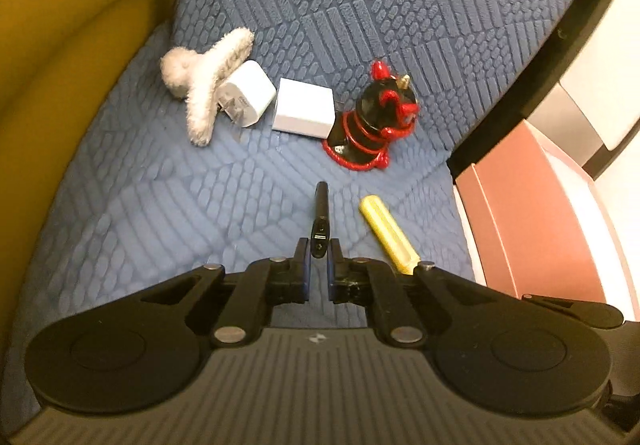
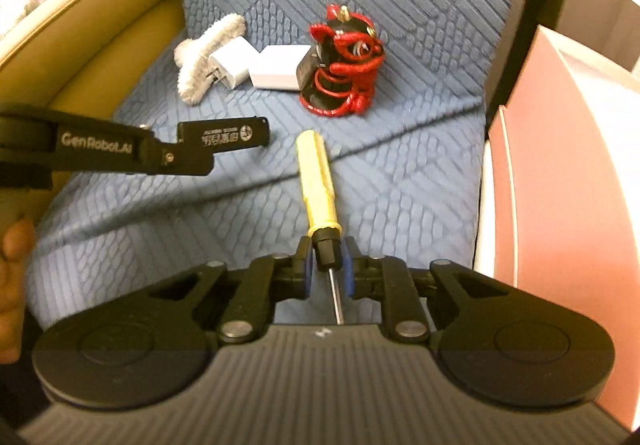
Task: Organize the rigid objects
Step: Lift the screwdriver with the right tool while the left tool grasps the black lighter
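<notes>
Our left tongs clench a black USB stick, and our right tongs clench the dark collar of a yellow-handled screwdriver, both above the blue cushion. Near its back edge rest a fluffy clip, two white chargers and a red-black figurine.

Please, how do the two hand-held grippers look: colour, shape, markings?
Each hand-held gripper, left and right, is matte black: a ribbed grey-black body, two round discs at the sides, linkage arms with silver pins, and blue pads inside the fingers. White "GenRobot.AI" lettering shows on the left one's side. No cables or sleeves are visible.
</notes>
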The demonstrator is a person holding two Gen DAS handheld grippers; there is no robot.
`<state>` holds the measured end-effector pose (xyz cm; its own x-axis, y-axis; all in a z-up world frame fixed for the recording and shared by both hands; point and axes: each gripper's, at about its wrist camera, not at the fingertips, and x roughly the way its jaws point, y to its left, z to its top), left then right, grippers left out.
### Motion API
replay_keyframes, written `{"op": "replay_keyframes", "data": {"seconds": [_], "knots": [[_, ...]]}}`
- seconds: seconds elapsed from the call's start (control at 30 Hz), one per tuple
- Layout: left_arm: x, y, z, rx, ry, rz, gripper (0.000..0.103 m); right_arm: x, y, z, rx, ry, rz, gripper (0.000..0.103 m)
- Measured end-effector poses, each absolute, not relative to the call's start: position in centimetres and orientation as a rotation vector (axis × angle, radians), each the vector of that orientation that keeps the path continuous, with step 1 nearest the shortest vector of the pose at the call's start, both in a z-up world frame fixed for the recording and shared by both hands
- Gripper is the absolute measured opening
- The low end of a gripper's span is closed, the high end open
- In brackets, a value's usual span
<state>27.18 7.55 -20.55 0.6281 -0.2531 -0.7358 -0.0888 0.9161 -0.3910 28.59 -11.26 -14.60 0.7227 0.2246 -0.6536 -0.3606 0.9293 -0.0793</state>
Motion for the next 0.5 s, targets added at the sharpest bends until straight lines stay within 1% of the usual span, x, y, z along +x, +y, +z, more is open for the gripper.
{"op": "replay_keyframes", "data": {"seconds": [0.2,0.5], "knots": [[24.1,6.4,-20.2,-0.403,0.909,-0.105,0.009,26.2,-12.1,-15.0,-0.17,0.707,0.312,0.018],[19.0,4.0,-20.1,-0.458,0.956,-0.139,0.009,22.4,-14.3,-15.7,-0.154,0.734,0.297,0.016]]}}
